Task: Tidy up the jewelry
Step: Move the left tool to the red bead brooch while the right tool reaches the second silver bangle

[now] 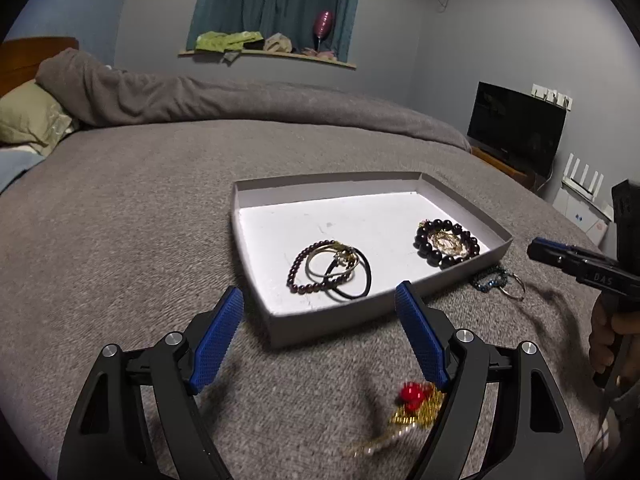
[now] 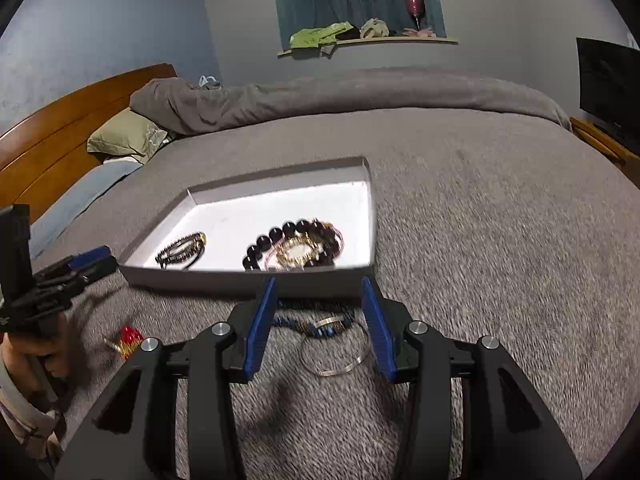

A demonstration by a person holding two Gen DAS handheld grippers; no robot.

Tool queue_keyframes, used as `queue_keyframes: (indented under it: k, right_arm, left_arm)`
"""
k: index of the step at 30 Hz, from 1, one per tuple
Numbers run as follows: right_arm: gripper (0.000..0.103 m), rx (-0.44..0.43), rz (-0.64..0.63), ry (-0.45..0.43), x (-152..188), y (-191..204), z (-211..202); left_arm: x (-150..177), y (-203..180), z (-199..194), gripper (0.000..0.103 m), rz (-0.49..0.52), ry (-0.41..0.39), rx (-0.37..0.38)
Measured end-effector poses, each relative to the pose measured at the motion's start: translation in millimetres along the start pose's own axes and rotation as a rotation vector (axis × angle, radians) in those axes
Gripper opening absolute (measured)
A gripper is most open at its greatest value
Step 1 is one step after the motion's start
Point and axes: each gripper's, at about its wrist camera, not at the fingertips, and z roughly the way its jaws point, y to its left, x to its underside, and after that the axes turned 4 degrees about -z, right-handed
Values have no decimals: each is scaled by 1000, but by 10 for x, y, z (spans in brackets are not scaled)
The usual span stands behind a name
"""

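A shallow grey box [image 1: 340, 320] with a white floor lies on the grey blanket. It holds a cluster of thin bracelets [image 1: 328, 276] and a dark bead bracelet [image 1: 446, 242]. My left gripper [image 1: 319, 289] stands wide open just before the box's near wall, with nothing between its pads. A red and gold piece [image 1: 416, 400] lies on the blanket under its right finger. My right gripper [image 2: 319, 280] is open at the box's [image 2: 248, 280] near wall. A blue beaded chain with a metal ring [image 2: 332, 336] lies on the blanket between its fingers, untouched by the pads.
The blanket covers a wide bed with a rolled duvet [image 2: 320, 92], a green pillow [image 2: 124, 136] and a wooden headboard [image 2: 60, 128] at the far left. A dark screen [image 1: 516, 128] stands on a stand at the right. A hand [image 1: 608, 340] holds the right gripper's handle.
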Motion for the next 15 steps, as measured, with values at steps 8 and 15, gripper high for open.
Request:
queue_keyframes:
  k: [8,15]
  right_arm:
    - [49,14,19,29,213,-107,-6]
    - [55,14,8,53,340,-84,-9]
  left_arm:
    - [208,-9,-145,79,-2,3,18]
    - [398,-165,-144,79,24,40,76]
